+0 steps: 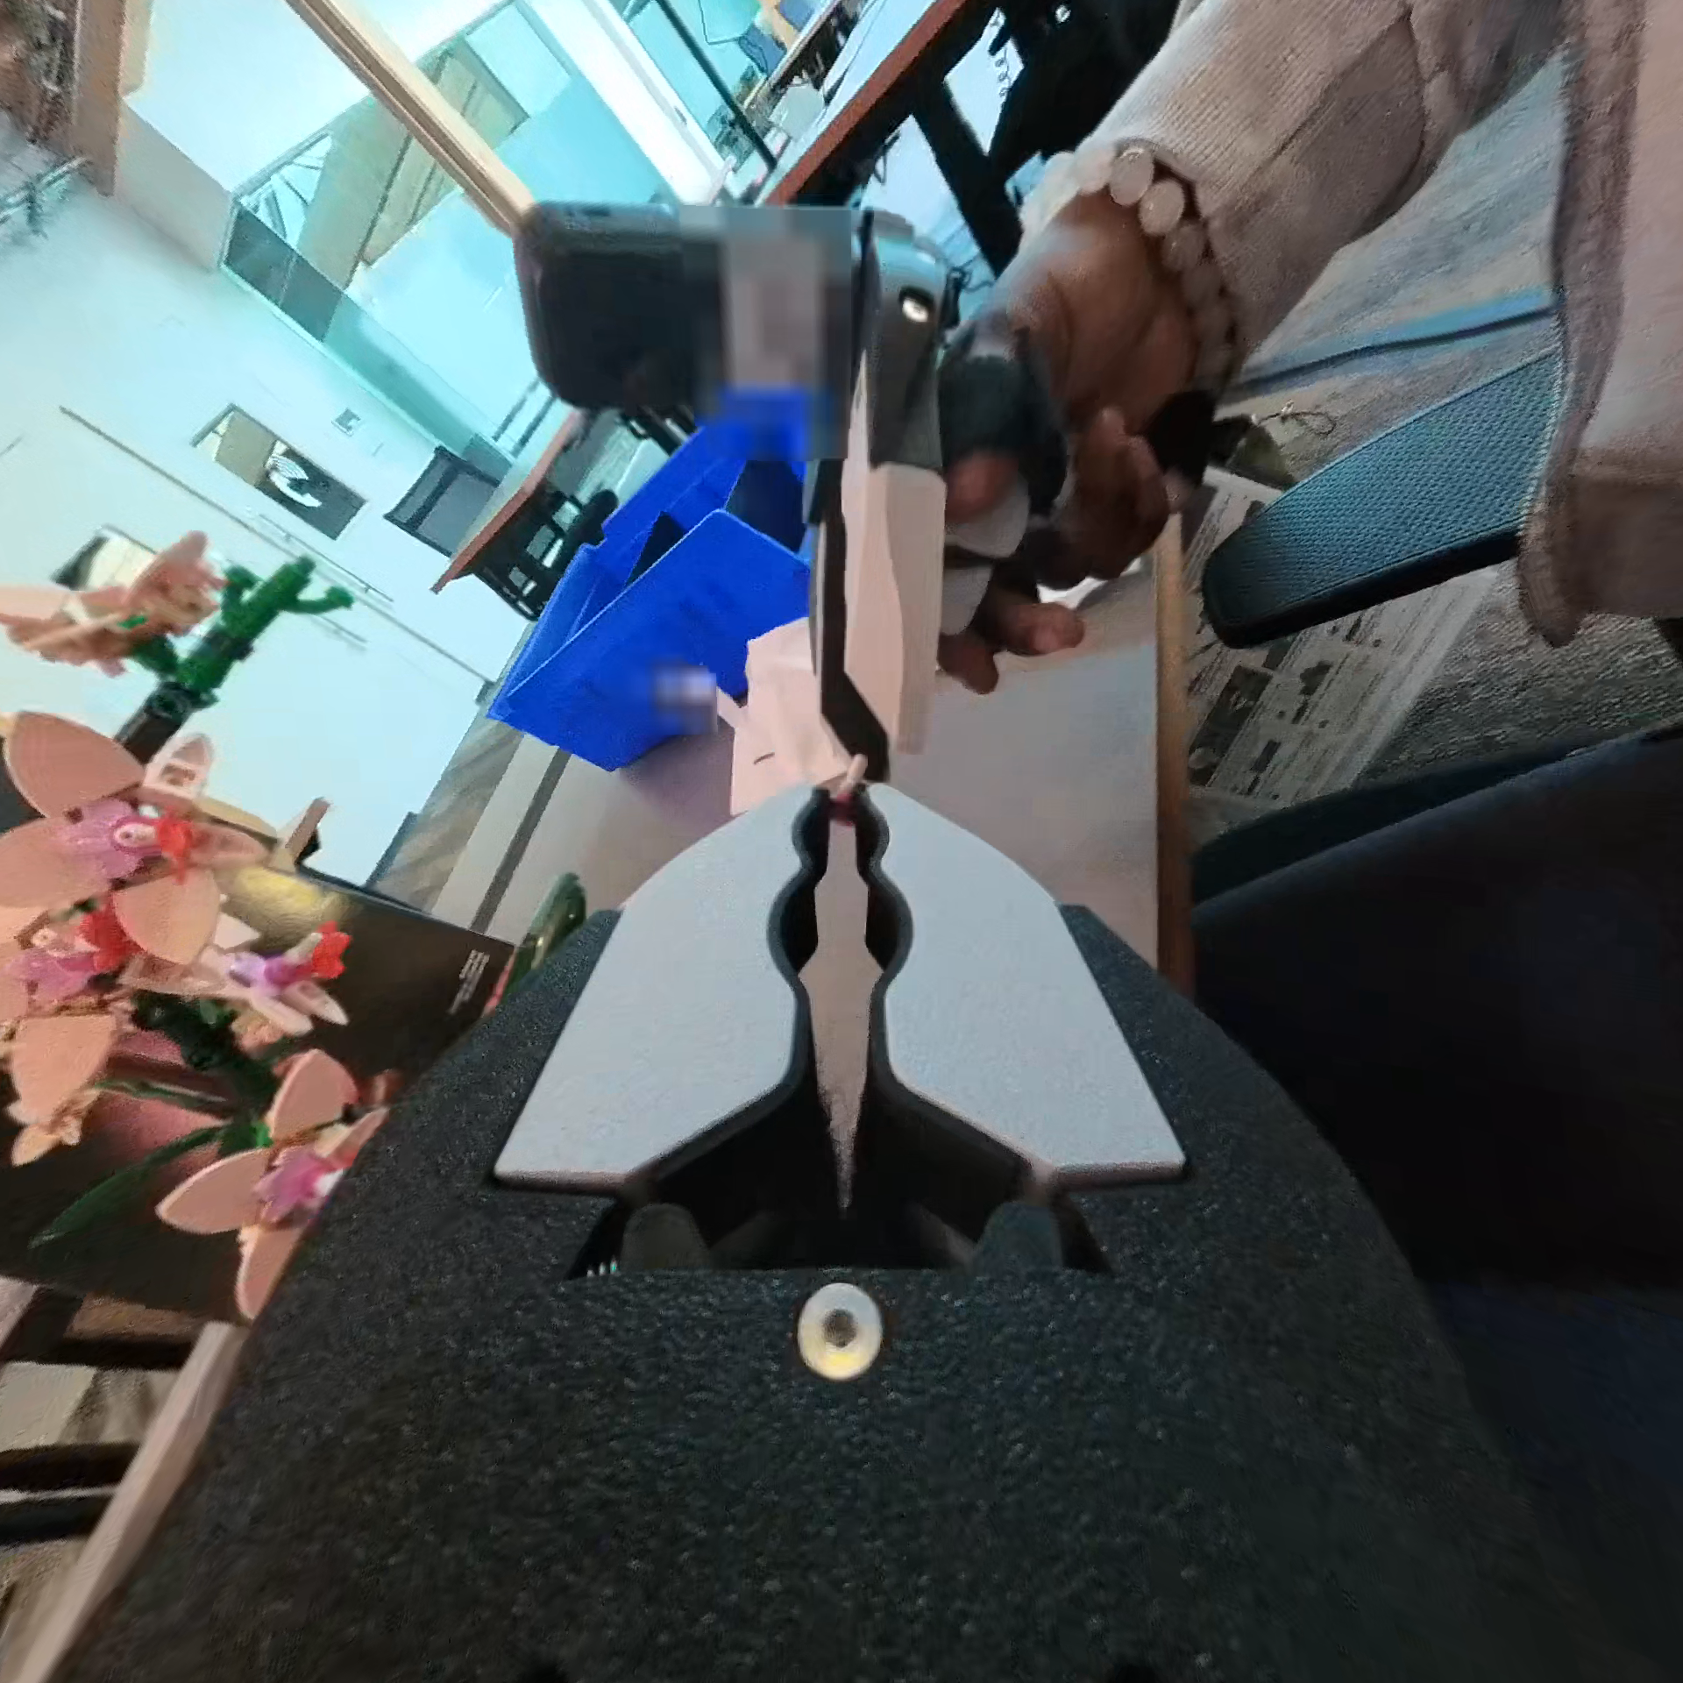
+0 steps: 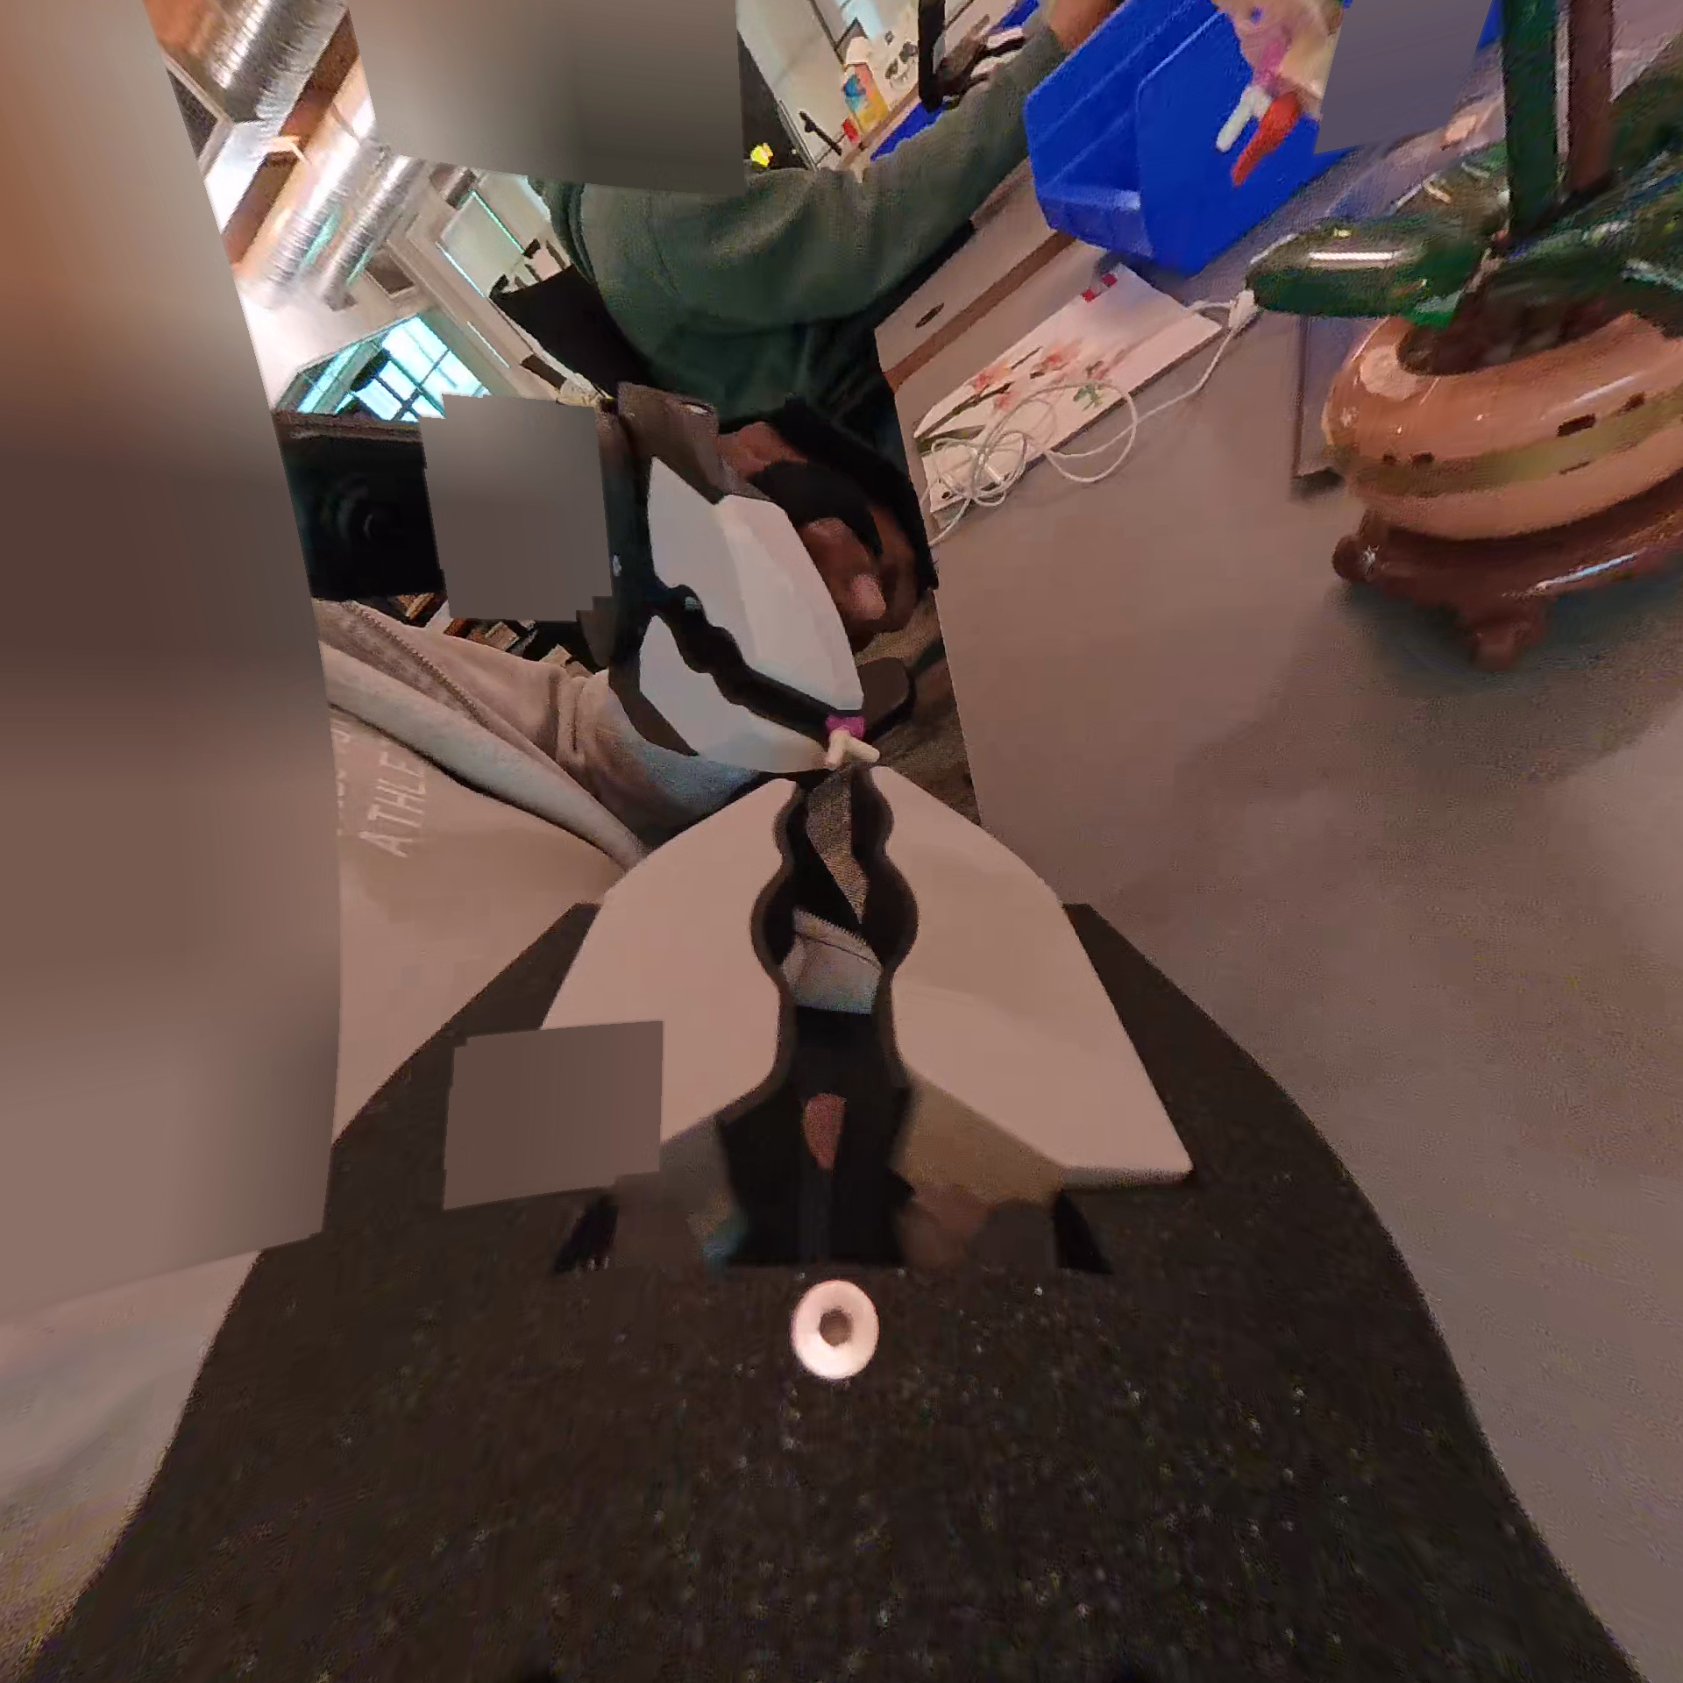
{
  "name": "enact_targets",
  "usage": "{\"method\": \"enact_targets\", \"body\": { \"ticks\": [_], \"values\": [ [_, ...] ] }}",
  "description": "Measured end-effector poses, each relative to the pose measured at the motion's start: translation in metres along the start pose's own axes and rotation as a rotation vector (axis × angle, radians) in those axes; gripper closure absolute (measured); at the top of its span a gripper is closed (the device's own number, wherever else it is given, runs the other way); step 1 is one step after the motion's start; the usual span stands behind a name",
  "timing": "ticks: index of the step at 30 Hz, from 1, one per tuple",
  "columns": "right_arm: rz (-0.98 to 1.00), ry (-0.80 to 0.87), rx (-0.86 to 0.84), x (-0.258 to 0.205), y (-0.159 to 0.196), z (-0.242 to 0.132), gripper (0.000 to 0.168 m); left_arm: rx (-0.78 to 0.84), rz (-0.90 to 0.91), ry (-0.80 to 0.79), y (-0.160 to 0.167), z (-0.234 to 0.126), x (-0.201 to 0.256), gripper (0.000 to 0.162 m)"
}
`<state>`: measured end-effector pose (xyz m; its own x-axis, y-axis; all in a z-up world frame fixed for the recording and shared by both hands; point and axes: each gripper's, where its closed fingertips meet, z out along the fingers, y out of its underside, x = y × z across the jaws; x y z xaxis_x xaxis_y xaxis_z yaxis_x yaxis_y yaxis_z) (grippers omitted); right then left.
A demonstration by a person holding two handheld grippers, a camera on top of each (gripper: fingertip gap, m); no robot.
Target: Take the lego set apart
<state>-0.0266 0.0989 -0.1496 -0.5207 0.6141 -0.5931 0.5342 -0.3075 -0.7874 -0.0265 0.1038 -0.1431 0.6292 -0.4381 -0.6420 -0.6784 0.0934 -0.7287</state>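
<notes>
Your tiny pink and white piece sits pinched between both sets of tips, too small for you to tell its shape; the orchid runs off your left view's edge, blurred; its pot is cut by the right view's edge; you can't see how far the blue bin extends past the top.

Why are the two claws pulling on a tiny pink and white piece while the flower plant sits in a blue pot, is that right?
Not quite. The pot is tan and brown, as the right wrist view shows; blue is the bin behind. Both claws, left claw and right claw, do pinch the tiny piece.
</notes>
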Motion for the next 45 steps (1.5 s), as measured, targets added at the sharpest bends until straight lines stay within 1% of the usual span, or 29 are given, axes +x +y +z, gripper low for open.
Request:
{"method": "enact_targets", "body": {
  "ticks": [1,2,3,4,6,9,12,13,15,17,18,19,20,22,25,28,31,37,45],
  "values": [
    [-0.017,0.003,0.000,0.000,-0.002,-0.002,0.146,0.023,-0.041,0.024,0.000,-0.001,0.002,0.157],
    [-0.037,0.012,-0.006,0.000,-0.001,-0.001,0.138,0.048,-0.071,0.036,-0.001,-0.002,0.003,0.157],
    [-0.069,0.030,-0.005,0.001,-0.002,0.000,0.137,0.043,-0.083,0.019,0.001,0.000,0.001,0.157],
    [-0.104,0.061,0.007,0.004,-0.004,0.001,0.137,0.023,-0.082,-0.006,0.007,0.003,-0.002,0.157],
    [-0.194,0.136,0.058,0.016,-0.014,0.002,0.146,0.022,-0.094,-0.068,0.018,0.011,-0.013,0.157],
    [-0.389,0.282,0.196,0.030,-0.040,-0.001,0.153,0.064,-0.214,-0.066,0.039,0.020,-0.021,0.157],
    [-0.526,0.465,0.343,0.036,-0.061,-0.007,0.150,0.161,-0.390,-0.063,0.047,0.016,-0.030,0.157],
    [-0.551,0.531,0.388,0.039,-0.065,-0.010,0.148,0.193,-0.436,-0.073,0.048,0.012,-0.035,0.157],
    [-0.617,0.591,0.494,0.036,-0.068,-0.009,0.149,0.264,-0.519,-0.090,0.049,0.004,-0.043,0.157],
    [-0.714,0.643,0.589,0.036,-0.064,-0.007,0.152,0.298,-0.571,-0.079,0.055,-0.001,-0.043,0.157],
    [-0.739,0.664,0.602,0.042,-0.058,-0.005,0.155,0.329,-0.598,-0.082,0.056,-0.005,-0.045,0.157],
    [-0.738,0.673,0.575,0.050,-0.050,-0.001,0.159,0.377,-0.621,-0.082,0.053,-0.010,-0.048,0.157],
    [-0.762,0.666,0.571,0.047,-0.049,0.000,0.163,0.412,-0.650,-0.078,0.053,-0.014,-0.051,0.157],
    [-0.798,0.705,0.599,0.047,-0.051,-0.002,0.165,0.444,-0.700,-0.054,0.054,-0.017,-0.056,0.157],
    [-0.780,0.707,0.608,0.051,-0.055,-0.004,0.167,0.442,-0.690,-0.056,0.058,-0.017,-0.060,0.157],
    [-0.750,0.698,0.583,0.056,-0.055,-0.001,0.168,0.445,-0.701,-0.026,0.058,-0.016,-0.059,0.157],
    [-0.772,0.676,0.547,0.054,-0.052,0.004,0.168,0.441,-0.696,-0.018,0.059,-0.015,-0.060,0.157],
    [-0.789,0.658,0.541,0.051,-0.050,0.005,0.168,0.448,-0.675,-0.010,0.058,-0.016,-0.059,0.157],
    [-0.819,0.711,0.479,0.055,-0.046,0.010,0.168,0.445,-0.661,-0.003,0.059,-0.017,-0.058,0.157]
  ]
}}
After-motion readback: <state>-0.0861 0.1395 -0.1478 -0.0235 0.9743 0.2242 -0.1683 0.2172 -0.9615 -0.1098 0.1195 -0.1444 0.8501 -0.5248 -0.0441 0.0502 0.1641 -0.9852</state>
